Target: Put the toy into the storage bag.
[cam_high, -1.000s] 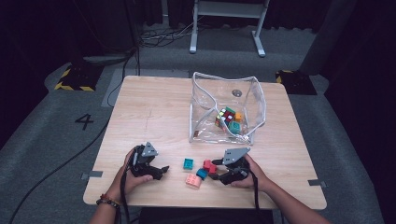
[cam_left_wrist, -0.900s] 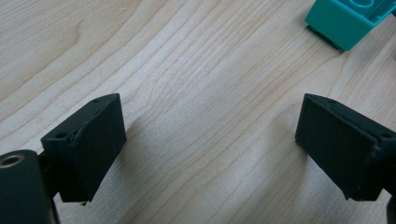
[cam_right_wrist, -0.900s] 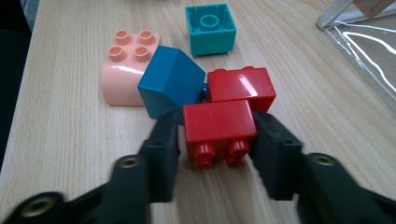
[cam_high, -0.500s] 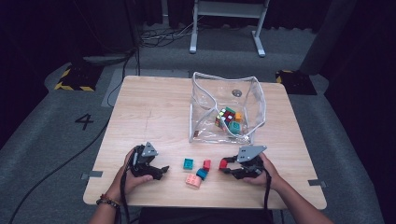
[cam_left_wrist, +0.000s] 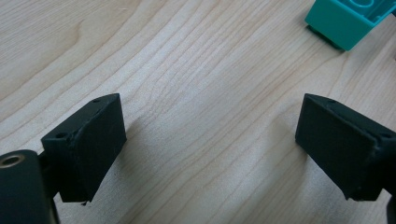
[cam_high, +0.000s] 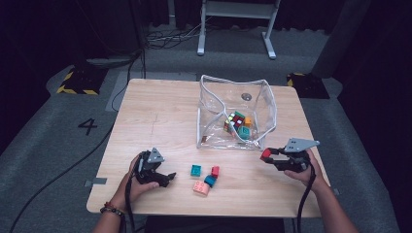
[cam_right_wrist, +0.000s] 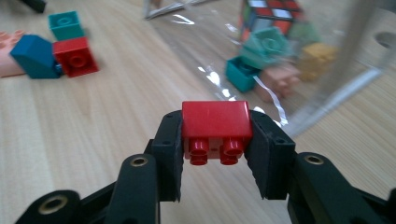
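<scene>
Fingers of the right gripper [cam_right_wrist: 215, 154] pinch a red brick [cam_right_wrist: 215, 125] beside the clear bag [cam_high: 265, 104]; left gripper [cam_left_wrist: 210, 149] fingers spread.

You have a red brick [cam_right_wrist: 215, 126] clamped between the right gripper [cam_right_wrist: 214, 140] pads, studs facing the camera, lifted off the table just beside the clear bag's [cam_high: 262, 104] front corner.
</scene>
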A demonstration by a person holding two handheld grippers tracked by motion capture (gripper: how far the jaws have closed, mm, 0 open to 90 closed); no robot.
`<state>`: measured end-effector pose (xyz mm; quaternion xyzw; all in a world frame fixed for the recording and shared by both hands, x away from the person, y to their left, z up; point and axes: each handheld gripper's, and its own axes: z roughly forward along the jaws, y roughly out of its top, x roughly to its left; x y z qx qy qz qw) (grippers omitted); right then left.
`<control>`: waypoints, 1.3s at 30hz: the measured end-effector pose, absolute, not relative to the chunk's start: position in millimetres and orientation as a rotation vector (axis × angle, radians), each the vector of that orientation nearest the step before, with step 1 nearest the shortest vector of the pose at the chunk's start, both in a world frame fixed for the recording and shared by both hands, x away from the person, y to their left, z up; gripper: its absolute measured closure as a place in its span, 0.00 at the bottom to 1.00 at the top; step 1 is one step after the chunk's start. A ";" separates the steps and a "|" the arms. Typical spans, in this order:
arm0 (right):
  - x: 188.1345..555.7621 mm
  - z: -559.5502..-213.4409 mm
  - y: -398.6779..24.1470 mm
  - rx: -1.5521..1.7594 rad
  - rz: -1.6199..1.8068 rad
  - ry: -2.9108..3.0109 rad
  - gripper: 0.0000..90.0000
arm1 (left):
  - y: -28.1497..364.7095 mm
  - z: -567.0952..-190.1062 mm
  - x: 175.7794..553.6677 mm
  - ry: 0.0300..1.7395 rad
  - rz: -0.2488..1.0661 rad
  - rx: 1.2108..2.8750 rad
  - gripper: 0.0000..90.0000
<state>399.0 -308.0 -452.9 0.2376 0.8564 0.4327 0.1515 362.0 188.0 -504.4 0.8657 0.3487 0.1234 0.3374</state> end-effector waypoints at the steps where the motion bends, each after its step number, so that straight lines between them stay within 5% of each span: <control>1: 400.8 -452.9 -311.8 0.697 1.242 2.451 0.66 | 188.0 -504.4 362.0 0.908 0.322 2.256 0.10; 14: 438.4 -435.2 -347.1 0.890 1.237 2.260 0.66 | 188.0 -504.2 362.0 0.911 0.318 2.256 0.10; 39: 499.0 -339.9 -358.3 0.916 1.253 2.112 0.66 | 187.8 -504.4 362.0 0.914 0.318 2.253 0.10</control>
